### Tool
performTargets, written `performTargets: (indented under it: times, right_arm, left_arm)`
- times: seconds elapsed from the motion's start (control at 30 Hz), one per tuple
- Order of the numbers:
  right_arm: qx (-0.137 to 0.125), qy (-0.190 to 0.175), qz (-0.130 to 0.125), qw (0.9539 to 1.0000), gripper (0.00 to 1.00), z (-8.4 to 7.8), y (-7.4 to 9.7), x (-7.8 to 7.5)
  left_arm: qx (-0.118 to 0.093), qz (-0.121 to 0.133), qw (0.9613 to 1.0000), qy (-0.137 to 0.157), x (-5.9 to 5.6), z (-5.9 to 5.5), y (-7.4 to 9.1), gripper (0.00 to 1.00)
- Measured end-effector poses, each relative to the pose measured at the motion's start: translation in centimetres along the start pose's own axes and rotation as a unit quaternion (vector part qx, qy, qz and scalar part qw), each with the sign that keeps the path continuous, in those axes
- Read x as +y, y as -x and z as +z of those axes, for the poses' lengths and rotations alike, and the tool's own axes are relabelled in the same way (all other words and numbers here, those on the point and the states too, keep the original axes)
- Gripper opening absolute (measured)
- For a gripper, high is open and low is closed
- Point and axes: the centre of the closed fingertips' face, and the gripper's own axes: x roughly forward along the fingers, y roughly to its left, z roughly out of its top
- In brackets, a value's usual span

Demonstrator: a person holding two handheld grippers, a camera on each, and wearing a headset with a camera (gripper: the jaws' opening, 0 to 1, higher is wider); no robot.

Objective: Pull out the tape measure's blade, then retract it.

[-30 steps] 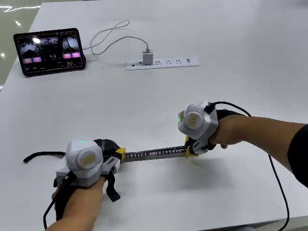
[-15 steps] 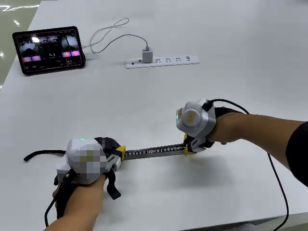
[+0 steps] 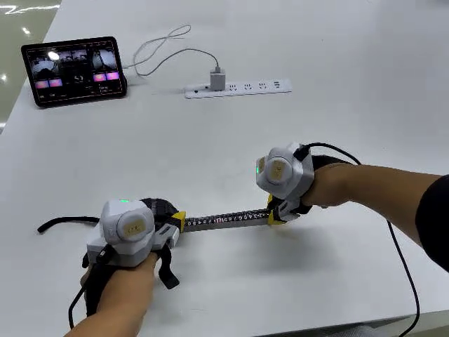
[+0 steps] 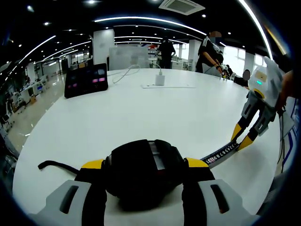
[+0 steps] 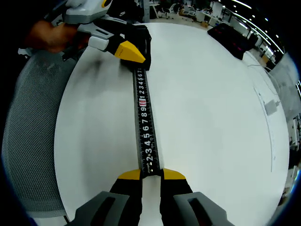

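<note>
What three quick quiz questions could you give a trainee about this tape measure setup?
1. True or false: the right gripper is clamped on the tip of the blade.
2. What does the left gripper hold? A) a screwdriver B) the tape measure case C) a roll of sticky tape
3. Fill in: the white charger at the far side of the table is plugged into the ____.

Key: 1 true; 2 B; 3 power strip.
</note>
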Motion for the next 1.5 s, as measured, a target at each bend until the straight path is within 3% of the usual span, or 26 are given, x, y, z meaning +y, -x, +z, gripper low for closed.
performTargets:
  times: [0.23, 0.3, 0.63, 1.5]
  right_arm:
    - [-0.006, 0.006, 0.004, 1.0, 0.1, 0.2, 0.0, -0.1]
    - [-0.013, -0.005, 0.007, 0.9999, 0.1, 0.3, 0.0, -0.2]
    - [-0.051, 0.007, 0.003, 0.9987, 0.09, 0.9, -0.1, 0.0]
    - [-0.053, -0.003, 0.002, 0.9986, 0.09, 2.3, -0.6, 0.0]
  left_arm:
    - [0.0, 0.001, 1.0, -0.002, 0.0, 0.0, 0.0, 0.61]
    - [0.0, 0.001, 1.0, -0.002, 0.0, 0.0, 0.0, 0.61]
    - [0.001, 0.002, 1.0, -0.003, 0.0, 0.0, 0.0, 0.61]
    - [0.003, 0.001, 1.0, -0.002, 0.0, -0.1, 0.1, 0.6]
